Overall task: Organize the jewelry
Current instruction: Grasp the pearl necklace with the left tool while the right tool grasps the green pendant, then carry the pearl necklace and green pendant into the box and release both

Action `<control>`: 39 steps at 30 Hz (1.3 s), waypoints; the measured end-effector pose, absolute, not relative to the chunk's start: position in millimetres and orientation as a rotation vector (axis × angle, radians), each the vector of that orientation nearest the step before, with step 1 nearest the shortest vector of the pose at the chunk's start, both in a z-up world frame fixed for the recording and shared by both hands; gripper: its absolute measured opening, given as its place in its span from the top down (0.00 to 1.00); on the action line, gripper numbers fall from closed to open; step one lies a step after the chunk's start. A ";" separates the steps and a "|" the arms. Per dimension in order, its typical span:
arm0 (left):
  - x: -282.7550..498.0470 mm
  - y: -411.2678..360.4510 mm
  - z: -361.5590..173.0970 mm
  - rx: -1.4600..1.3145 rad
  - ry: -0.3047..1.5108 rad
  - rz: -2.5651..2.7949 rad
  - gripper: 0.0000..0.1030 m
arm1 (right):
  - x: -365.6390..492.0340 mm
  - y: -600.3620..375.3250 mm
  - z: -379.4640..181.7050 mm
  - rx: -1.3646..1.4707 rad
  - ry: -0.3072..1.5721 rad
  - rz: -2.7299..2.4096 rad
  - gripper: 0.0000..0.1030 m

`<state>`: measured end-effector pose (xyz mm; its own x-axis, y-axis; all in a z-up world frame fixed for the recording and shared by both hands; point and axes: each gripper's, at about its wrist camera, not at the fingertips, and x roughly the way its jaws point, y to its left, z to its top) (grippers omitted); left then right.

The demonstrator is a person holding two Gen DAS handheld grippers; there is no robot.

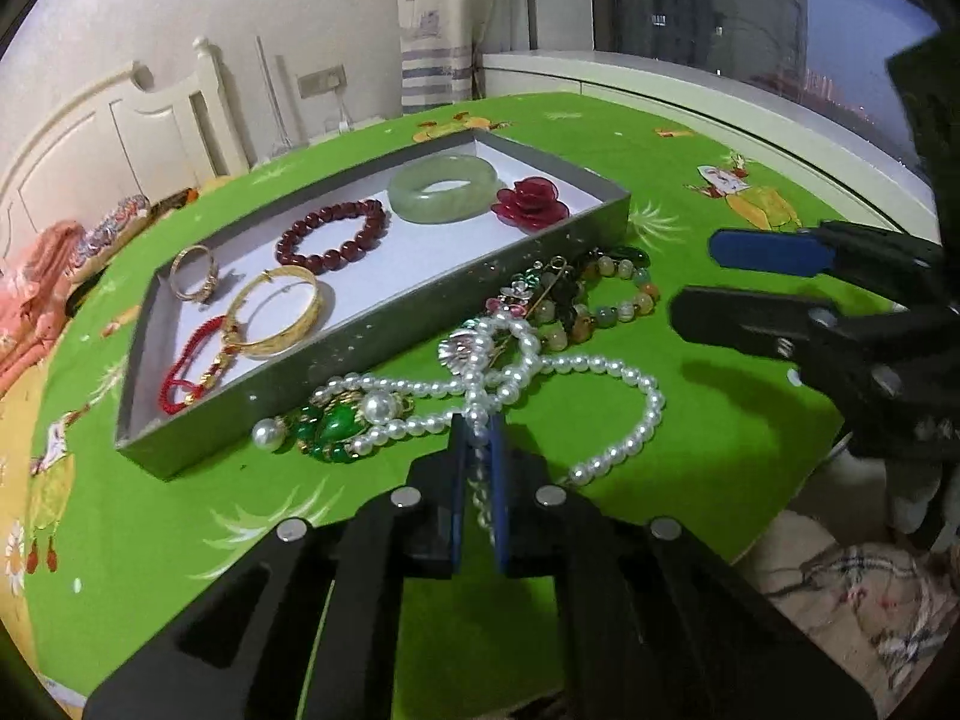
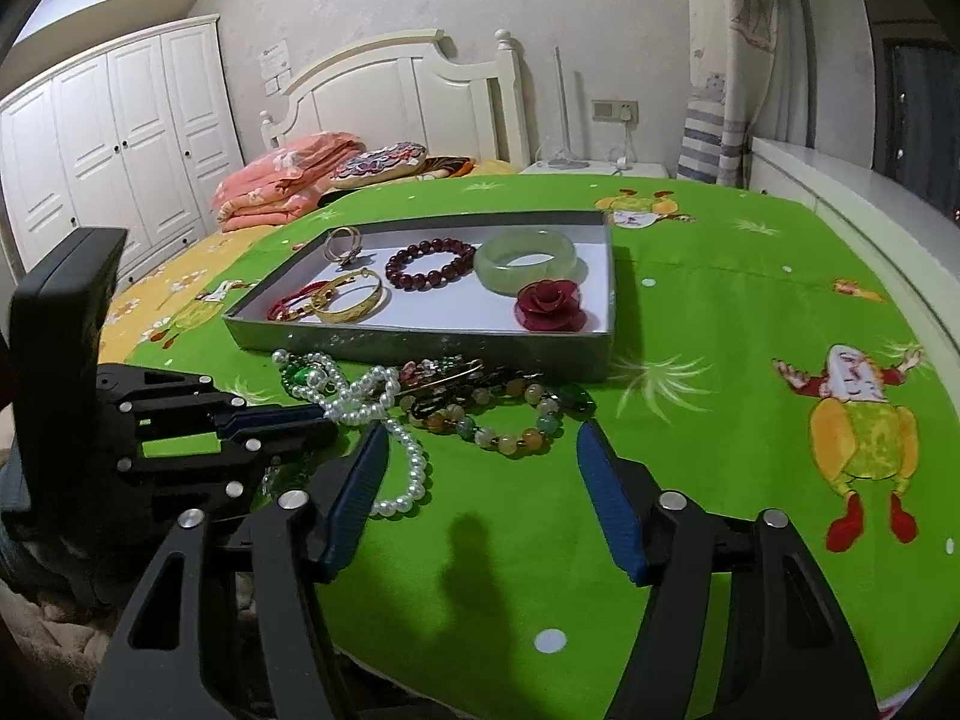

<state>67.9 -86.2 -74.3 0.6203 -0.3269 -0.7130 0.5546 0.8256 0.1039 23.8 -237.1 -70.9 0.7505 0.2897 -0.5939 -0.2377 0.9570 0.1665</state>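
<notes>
A grey tray on the green cloth holds a jade bangle, a dark red bead bracelet, a red flower, gold bangle, a ring and a red cord. In front of it lie a pearl necklace, a green brooch and a multicolour bead bracelet. My left gripper is shut on the pearl necklace. My right gripper is open, just before the bead bracelet.
The green cartoon tablecloth covers a round table. A bed with folded pink blankets and a white wardrobe stand behind. A window ledge runs at the right.
</notes>
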 end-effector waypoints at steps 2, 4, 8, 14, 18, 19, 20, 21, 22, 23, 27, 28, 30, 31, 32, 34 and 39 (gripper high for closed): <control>66.2 -75.9 -67.8 0.306 0.728 -0.502 0.93 | 27.4 -234.4 -71.1 0.086 0.669 0.307 0.46; 66.7 -62.9 -59.2 0.273 0.716 -0.482 0.93 | 32.3 -228.2 -71.7 0.079 0.679 0.332 0.50; 67.9 -39.2 -41.1 0.219 0.685 -0.444 0.93 | 43.0 -213.8 -71.1 0.070 0.691 0.368 0.54; 64.4 -25.5 -29.4 0.197 0.652 -0.429 0.93 | 61.3 -197.1 -74.1 0.009 0.729 0.333 0.59; 61.0 -24.7 -28.7 0.195 0.642 -0.436 0.93 | 71.1 -189.8 -79.2 -0.059 0.762 0.281 0.64; 60.3 -23.8 -28.7 0.194 0.639 -0.436 0.93 | 72.8 -188.0 -80.9 -0.086 0.764 0.256 0.68; 59.5 -23.3 -28.4 0.194 0.636 -0.435 0.93 | 72.8 -188.9 -80.8 -0.087 0.760 0.257 0.71; 59.0 -21.9 -27.7 0.193 0.633 -0.433 0.93 | 72.6 -190.0 -80.6 -0.083 0.759 0.257 0.81; 58.6 -20.5 -27.4 0.192 0.631 -0.431 0.93 | 72.2 -191.1 -80.7 -0.088 0.753 0.243 0.88; 58.7 -18.5 -26.7 0.188 0.630 -0.428 0.93 | 71.5 -193.3 -80.6 -0.086 0.746 0.239 0.89; 59.8 -13.7 -26.2 0.174 0.629 -0.418 0.93 | 64.1 -200.6 -80.0 -0.063 0.728 0.252 0.95; 59.6 -13.0 -25.5 0.173 0.627 -0.416 0.93 | 62.1 -202.1 -78.7 -0.056 0.722 0.252 0.96; 58.5 -12.9 -22.3 0.180 0.613 -0.410 0.93 | 55.4 -207.1 -72.0 -0.039 0.697 0.249 0.96; 58.5 -13.2 -20.4 0.185 0.605 -0.408 0.93 | 53.4 -207.6 -68.7 -0.035 0.688 0.247 0.96; 57.8 -13.3 -18.2 0.190 0.597 -0.406 0.93 | 50.4 -210.3 -63.0 -0.030 0.671 0.242 0.96; 56.3 -14.2 -12.1 0.200 0.576 -0.402 0.93 | 45.8 -215.3 -53.7 -0.021 0.644 0.235 0.96; 51.8 -17.0 3.2 0.229 0.521 -0.390 0.93 | 36.4 -228.1 -31.3 0.005 0.580 0.212 0.96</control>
<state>51.8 -17.0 3.2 0.7964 -0.3021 -0.5239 0.4167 0.9020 0.1134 36.4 -228.1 -31.3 0.8151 0.2002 -0.5436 -0.1975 0.9782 0.0642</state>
